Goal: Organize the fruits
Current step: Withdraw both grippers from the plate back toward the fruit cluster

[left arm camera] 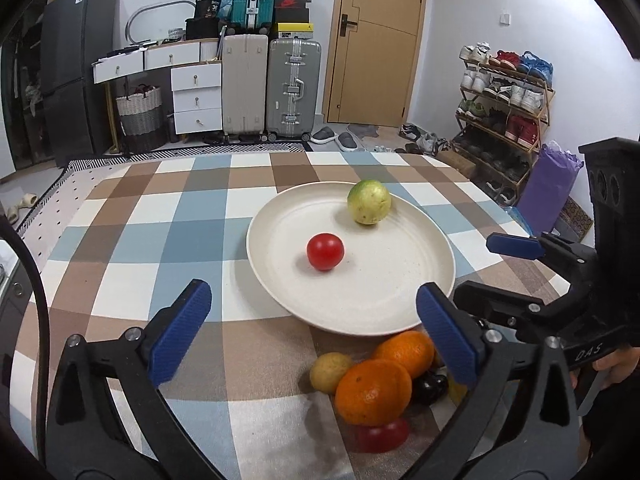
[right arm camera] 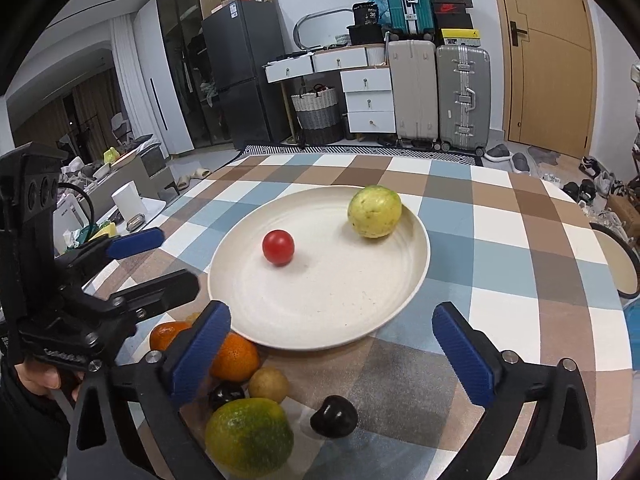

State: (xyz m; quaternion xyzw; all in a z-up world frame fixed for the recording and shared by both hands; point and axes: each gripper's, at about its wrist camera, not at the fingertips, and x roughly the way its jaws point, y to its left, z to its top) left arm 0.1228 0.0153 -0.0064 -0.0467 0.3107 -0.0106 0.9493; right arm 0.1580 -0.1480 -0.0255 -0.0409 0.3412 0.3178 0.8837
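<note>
Currently, left gripper point(left arm camera: 312, 336) and right gripper point(right arm camera: 334, 354) both stand fully spread, holding nothing. Red tomato point(left arm camera: 325, 251) and green-yellow fruit point(left arm camera: 369, 202) rest apart on the cream plate point(left arm camera: 400, 308); remaining fruits point(left arm camera: 372, 392) cluster just beside its near rim.

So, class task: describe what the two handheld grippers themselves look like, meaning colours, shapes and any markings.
Both the left gripper and the right gripper are black plastic frames with triangular cut-outs and silver screws. Their jaws carry ribbed blue pads. Seen from the left wrist, the right one's handle bears pale letters "DAS"; seen from the right wrist, the left one has a black upright block with three round holes.
</note>
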